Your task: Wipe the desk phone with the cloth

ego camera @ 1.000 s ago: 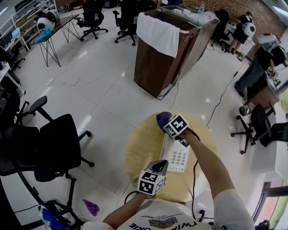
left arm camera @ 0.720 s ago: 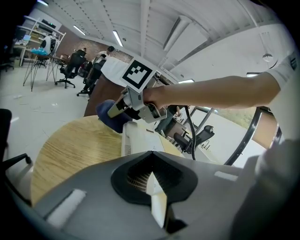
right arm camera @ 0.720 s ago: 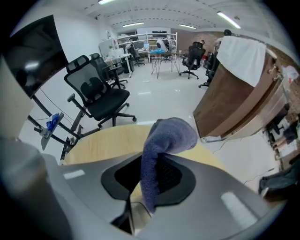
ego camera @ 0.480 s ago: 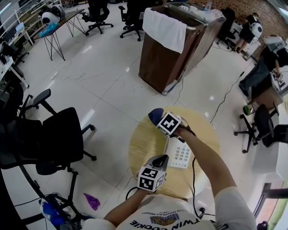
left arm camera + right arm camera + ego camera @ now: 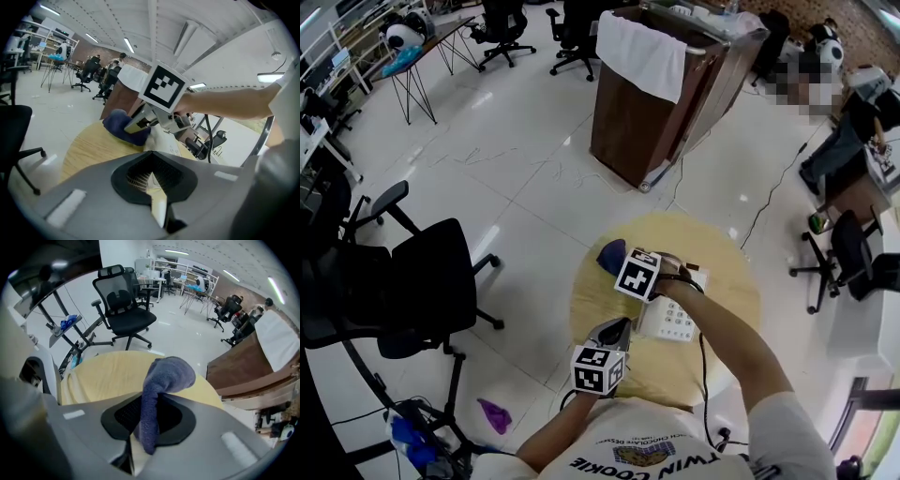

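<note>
A white desk phone [image 5: 671, 319] lies on a round wooden table [image 5: 722, 281]. My right gripper [image 5: 621, 263] is shut on a dark blue cloth [image 5: 610, 255] at the phone's far left end, over the table's left part. In the right gripper view the cloth [image 5: 168, 373] bulges out of the shut jaws of the right gripper [image 5: 145, 427]. My left gripper [image 5: 616, 329] hovers near the table's front left edge, shut with nothing in it. The left gripper view shows the left gripper [image 5: 154, 180], the cloth [image 5: 121, 126] and the phone [image 5: 165, 143] beyond.
A black office chair [image 5: 422, 281] stands left of the table. A brown lectern [image 5: 661, 103] draped with a white cloth is behind it. A black cord [image 5: 705, 375] runs off the table's near edge. A purple scrap [image 5: 495, 413] lies on the floor.
My right gripper has drawn the cloth leftward and nearer along the phone's far end. The left gripper has shifted a little left and nearer to me.
</note>
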Demonstrator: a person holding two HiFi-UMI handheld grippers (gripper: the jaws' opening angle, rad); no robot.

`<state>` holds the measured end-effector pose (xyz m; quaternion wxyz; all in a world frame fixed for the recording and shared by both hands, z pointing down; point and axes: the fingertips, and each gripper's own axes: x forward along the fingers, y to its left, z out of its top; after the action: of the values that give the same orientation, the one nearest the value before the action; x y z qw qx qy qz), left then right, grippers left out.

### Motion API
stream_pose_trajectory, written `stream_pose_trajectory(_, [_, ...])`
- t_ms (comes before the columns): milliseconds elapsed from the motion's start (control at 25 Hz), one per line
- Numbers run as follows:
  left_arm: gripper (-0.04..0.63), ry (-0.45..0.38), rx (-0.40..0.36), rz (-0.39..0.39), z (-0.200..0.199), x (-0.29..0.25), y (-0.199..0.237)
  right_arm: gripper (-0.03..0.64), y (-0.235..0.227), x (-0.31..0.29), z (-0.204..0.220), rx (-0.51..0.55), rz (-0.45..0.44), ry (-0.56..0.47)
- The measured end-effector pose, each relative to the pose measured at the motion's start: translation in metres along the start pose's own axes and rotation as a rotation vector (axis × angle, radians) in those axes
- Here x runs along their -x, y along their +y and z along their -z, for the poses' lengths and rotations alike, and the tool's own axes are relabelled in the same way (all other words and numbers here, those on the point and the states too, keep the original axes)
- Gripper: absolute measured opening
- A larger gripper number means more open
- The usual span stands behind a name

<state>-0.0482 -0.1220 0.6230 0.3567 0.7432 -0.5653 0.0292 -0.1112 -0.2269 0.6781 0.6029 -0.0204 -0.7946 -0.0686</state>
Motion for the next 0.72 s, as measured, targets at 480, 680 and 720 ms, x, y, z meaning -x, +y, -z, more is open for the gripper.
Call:
stream_pose_trajectory(480, [-0.006,-0.129,0.008,-0.15,-0.041,0.031,0.06,0.071,0.071,0.0,0.014,0.273,0.023,0.006])
stream_pose_trajectory(680, [-0.006,-0.157,-0.003,-0.172,-0.053,0.039,0.067,0.071,0.104,0.0,0.018,0.29,-0.003,-0.021])
stream_pose_trajectory(720, [-0.006,-0.16,-0.006,-0.171,-0.053,0.04,0.066,0.071,0.111,0.0,0.018,0.293,-0.009,-0.025])
